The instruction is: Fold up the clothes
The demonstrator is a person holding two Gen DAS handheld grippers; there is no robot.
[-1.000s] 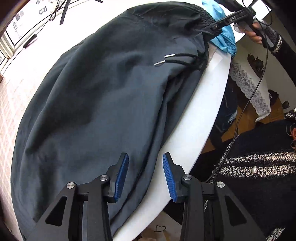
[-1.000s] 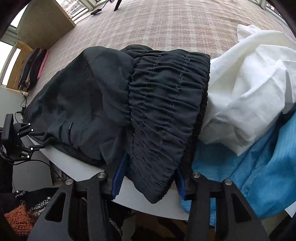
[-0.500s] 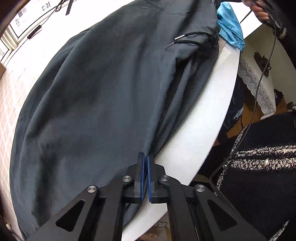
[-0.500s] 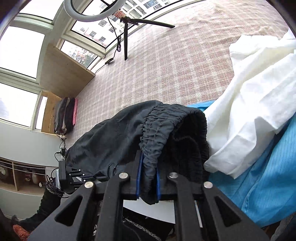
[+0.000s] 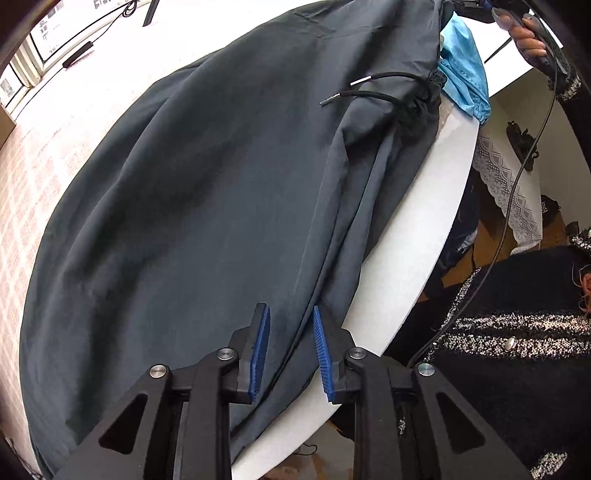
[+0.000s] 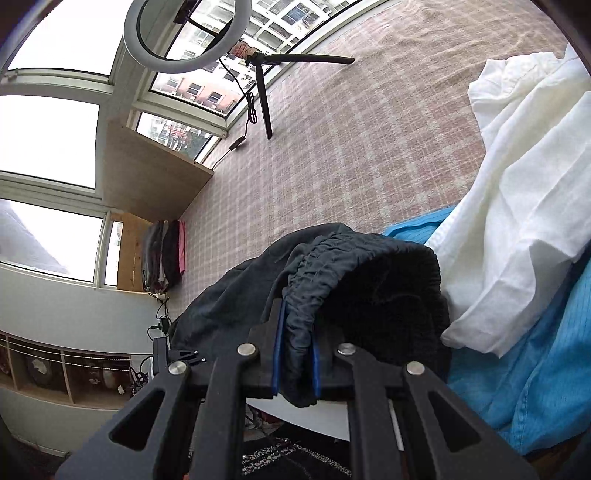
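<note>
Dark grey drawstring trousers (image 5: pixel 207 206) lie spread over the round white table (image 5: pixel 417 258), their black drawstrings (image 5: pixel 373 88) near the waist at the upper right. My left gripper (image 5: pixel 290 328) is open, its blue pads on either side of the trousers' edge by the table rim. My right gripper (image 6: pixel 295 354) is shut on the trousers' gathered elastic waistband (image 6: pixel 314 273) and holds it lifted off the table. The right gripper also shows in the left wrist view (image 5: pixel 480 5) at the top right.
A white garment (image 6: pixel 517 206) and a blue garment (image 6: pixel 524 369) lie beside the waistband. A checked tablecloth (image 6: pixel 369 147) covers the table, with a ring light on a tripod (image 6: pixel 184 40) at the far side. The person's dark sweater (image 5: pixel 517 332) is beyond the table edge.
My left gripper, shut at the trousers' edge half a second ago, has opened. My right gripper closed on the waistband and has raised it, tilting upward.
</note>
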